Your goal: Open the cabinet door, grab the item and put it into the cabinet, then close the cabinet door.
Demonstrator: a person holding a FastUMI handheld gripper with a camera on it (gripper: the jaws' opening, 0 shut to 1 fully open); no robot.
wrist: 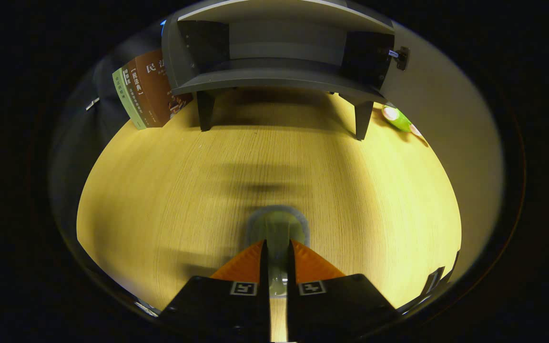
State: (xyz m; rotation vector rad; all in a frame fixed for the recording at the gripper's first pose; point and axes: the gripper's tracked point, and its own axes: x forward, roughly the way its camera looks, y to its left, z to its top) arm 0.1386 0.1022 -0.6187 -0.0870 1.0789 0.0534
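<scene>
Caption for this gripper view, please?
Gripper shut on a small clear item above the wooden table, facing the open dark cabinet beyond.

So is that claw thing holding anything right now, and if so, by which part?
Yes: the gripper is shut on a small clear cup, both fingers pressing its near end.

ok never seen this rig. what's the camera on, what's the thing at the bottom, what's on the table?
The camera rides on a hand-held two-finger gripper and looks forward along its fingers, the two wedges at the bottom. They are nearly closed on a small translucent, cup-like item; it looks pinched from both sides. Ahead lies a wooden table. Beyond it stands a dark cabinet on short legs, with its door swung open to the right and the inside exposed. Books lean beside the cabinet's left side, and a green object lies by its right leg.
</scene>
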